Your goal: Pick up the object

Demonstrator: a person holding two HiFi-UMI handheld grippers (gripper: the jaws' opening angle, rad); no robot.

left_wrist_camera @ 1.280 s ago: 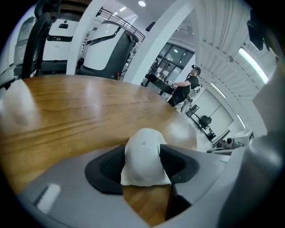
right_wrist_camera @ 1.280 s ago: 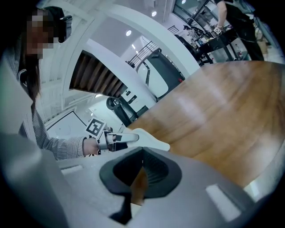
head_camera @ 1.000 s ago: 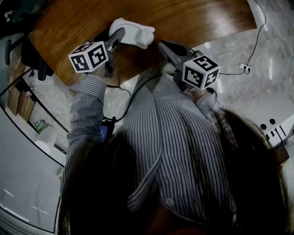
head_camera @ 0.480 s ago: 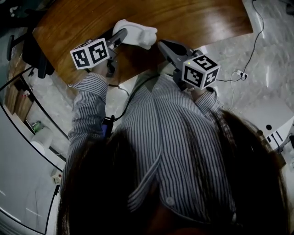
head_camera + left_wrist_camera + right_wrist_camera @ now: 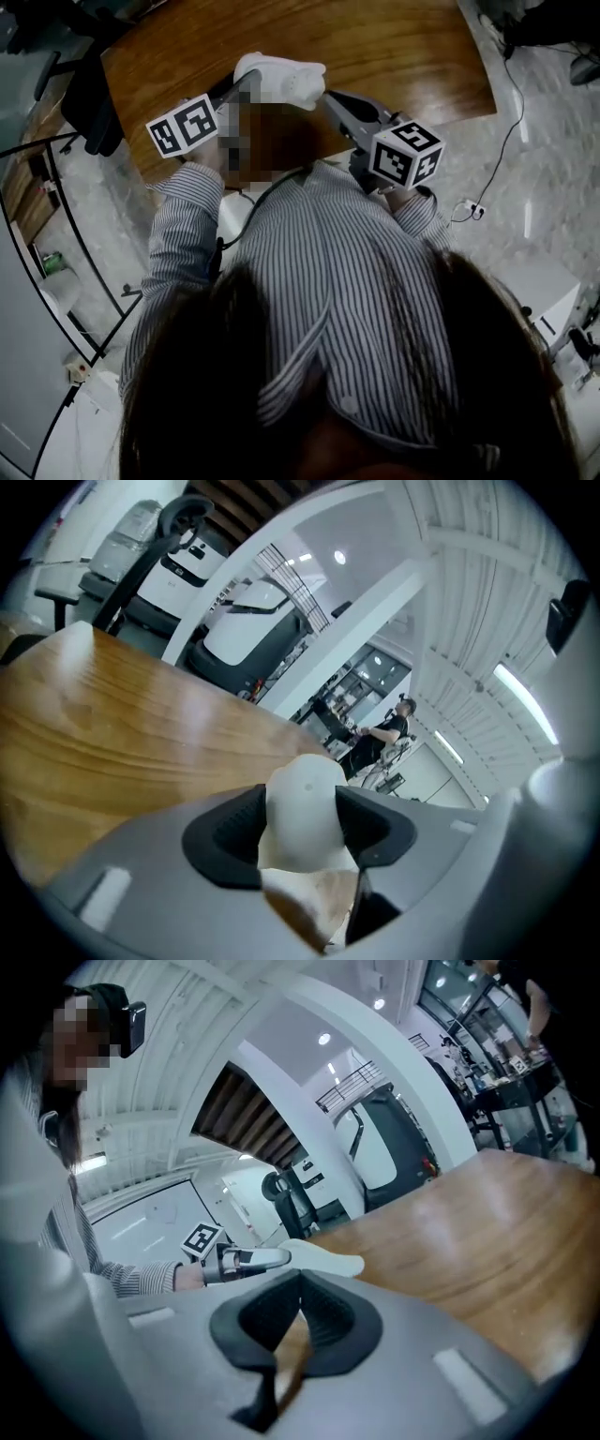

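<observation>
White object [image 5: 286, 80], long axis crosswise, left claw [image 5: 246, 84] clamped on its end, right claw [image 5: 300, 1297] closed.

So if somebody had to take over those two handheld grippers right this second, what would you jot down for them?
Left gripper: jaws closed on one end of the white object.
Right gripper: jaws shut with nothing between them, held close beside the object.
Object: a white moulded piece over the wooden table, near its front edge. I cannot tell whether it is off the surface.
Done: the grasp is made.
Left: lift the object clear of the table, probably with the left gripper alone.
</observation>
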